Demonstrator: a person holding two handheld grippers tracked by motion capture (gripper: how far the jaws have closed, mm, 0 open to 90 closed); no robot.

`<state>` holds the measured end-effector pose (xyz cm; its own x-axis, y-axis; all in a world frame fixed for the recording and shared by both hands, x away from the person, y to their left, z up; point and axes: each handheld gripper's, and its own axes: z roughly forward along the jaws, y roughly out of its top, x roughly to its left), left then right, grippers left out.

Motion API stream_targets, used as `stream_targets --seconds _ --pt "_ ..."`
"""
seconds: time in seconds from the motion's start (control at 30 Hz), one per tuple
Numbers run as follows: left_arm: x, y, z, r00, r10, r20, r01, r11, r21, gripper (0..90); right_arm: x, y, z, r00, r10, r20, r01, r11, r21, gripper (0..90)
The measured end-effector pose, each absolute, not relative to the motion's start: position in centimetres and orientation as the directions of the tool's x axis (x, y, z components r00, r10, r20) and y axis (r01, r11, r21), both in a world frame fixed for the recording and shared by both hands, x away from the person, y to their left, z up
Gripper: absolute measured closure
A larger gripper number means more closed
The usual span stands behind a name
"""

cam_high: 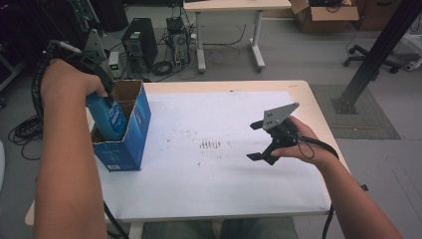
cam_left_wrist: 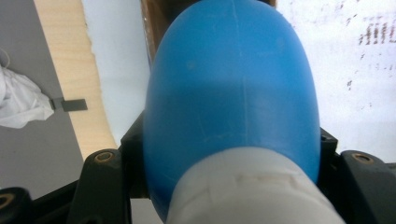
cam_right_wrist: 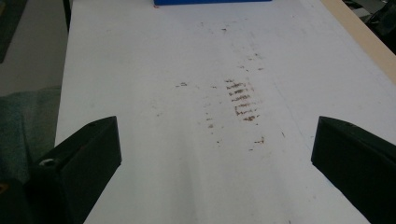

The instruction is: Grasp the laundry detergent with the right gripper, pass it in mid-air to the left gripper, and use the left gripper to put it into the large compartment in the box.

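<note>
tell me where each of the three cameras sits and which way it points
High view: above the person's side, looking forward and down on the table; both forearms, left gripper lowering a blue bottle into the blue box, right gripper open.
Left gripper view: on that gripper, looking along the bottle its jaws clamp.
Right gripper view: low over the sheet, open jaws, facing the box.
Shared: brown marks.

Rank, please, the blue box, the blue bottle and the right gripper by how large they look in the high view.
1. blue box: largest.
2. blue bottle: its visible part looks smaller; its lower end sits inside the box and the left gripper covers its top.
3. right gripper: looks about like the bottle's visible part, so I would not rank these two firmly.
</note>
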<state>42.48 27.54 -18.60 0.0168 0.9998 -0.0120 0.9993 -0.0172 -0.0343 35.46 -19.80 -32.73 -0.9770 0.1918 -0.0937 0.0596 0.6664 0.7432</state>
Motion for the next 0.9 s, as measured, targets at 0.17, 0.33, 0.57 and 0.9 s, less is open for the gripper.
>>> stream_targets --seconds 0.17,0.33,0.57,0.9 --pt "42.5 27.5 -20.1 0.014 1.000 -0.005 0.999 -0.015 -0.046 38.9 35.4 -19.8 -32.8 -0.977 0.191 -0.096 0.056 0.662 0.747 1.7" --pt "42.5 27.7 -21.4 0.006 1.000 -0.010 0.998 -0.007 -0.057 38.8 35.3 -19.9 -32.7 -0.977 0.190 -0.097 0.055 0.663 0.746 1.7" --pt "42.6 27.6 -22.8 0.009 1.000 0.002 0.998 -0.009 -0.065 38.8 35.2 -20.0 -32.8 -0.976 0.195 -0.095 0.060 0.664 0.745 1.7" --pt "43.0 27.4 -25.1 0.010 1.000 -0.006 0.996 -0.011 -0.084 38.8 35.2 -20.2 -33.0 -0.976 0.195 -0.093 0.062 0.666 0.744 1.7"
